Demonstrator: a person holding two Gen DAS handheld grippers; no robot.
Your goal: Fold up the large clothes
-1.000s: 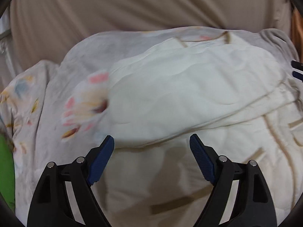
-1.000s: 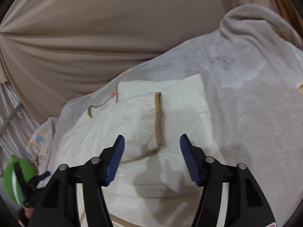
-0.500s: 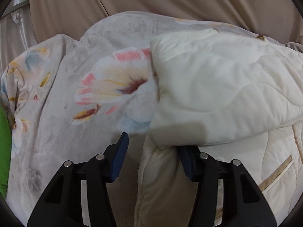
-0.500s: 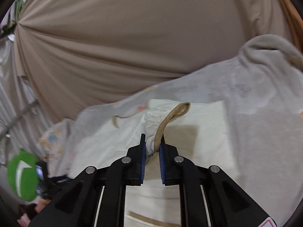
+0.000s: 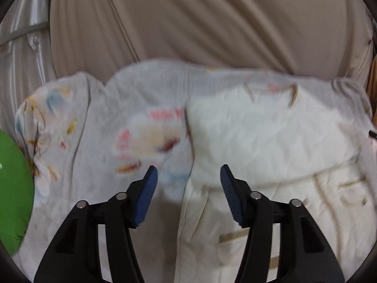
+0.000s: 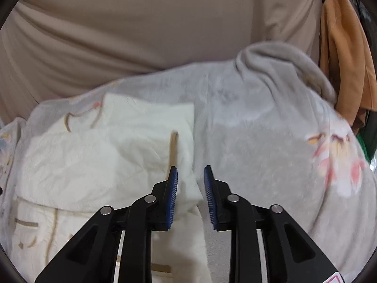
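A cream quilted garment with tan trim (image 5: 266, 141) lies folded over itself on a grey floral blanket (image 5: 113, 127). It also shows in the right wrist view (image 6: 99, 155). My left gripper (image 5: 187, 176) is open and empty, just above the garment's left folded edge. My right gripper (image 6: 190, 176) is open with a narrow gap, empty, above the garment's right edge, near a tan trim strip (image 6: 174, 148).
A beige curtain (image 5: 212, 23) hangs behind the bed. The grey blanket bunches up at the right (image 6: 282, 66). An orange cloth (image 6: 344, 54) hangs at the far right. A green object (image 5: 11, 188) sits at the left edge.
My right gripper let go of the tan-trimmed edge and opened a little. My left gripper opened wider and drew back from the folded edge. The garment's top layer now lies flat.
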